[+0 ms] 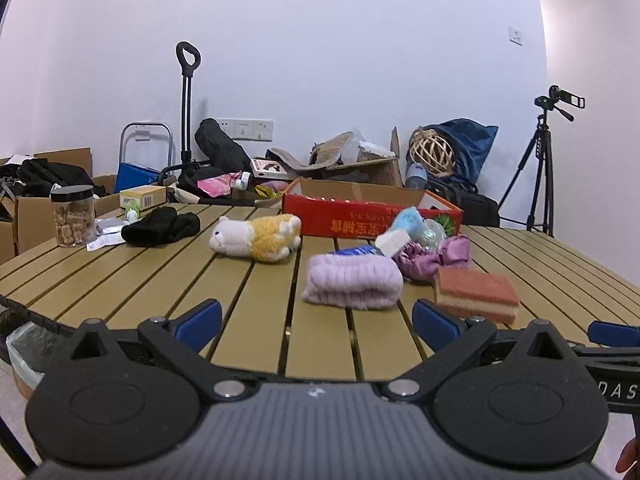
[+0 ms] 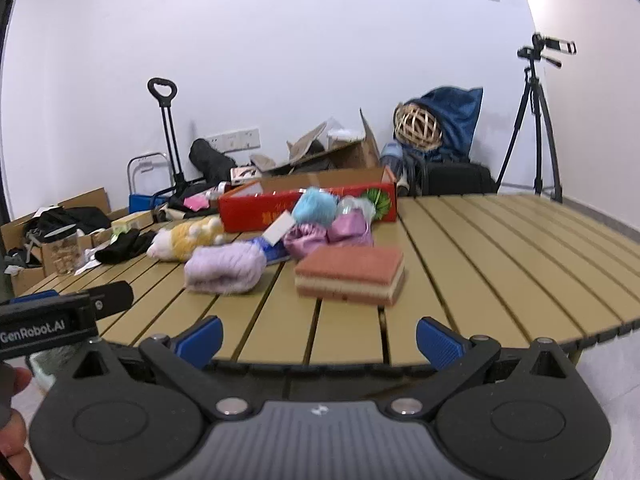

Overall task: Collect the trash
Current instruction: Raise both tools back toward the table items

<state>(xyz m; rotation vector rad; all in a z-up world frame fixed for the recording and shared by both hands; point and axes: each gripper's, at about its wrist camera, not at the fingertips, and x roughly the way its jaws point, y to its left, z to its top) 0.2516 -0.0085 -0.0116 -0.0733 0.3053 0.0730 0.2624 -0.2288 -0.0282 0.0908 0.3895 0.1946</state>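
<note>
STEP: you are approaching, nothing picked yet | LEFT tongs (image 1: 316,318): spread, gripping nothing | RIGHT tongs (image 2: 318,338): spread, gripping nothing | TRASH: sponge (image 2: 350,274) lying just ahead of right tongs on desk (image 2: 500,260) | NEXT: you are needing to advance and straddle it.

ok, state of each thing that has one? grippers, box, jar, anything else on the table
left hand-held gripper: open, empty, at the near table edge
right hand-held gripper: open, empty, at the near table edge
red cardboard box: flaps open, on the table's far side
clear jar: black lid on, upright
plush alpaca: lying on its side
lilac knit cloth: folded
sponge: lying flat
</note>
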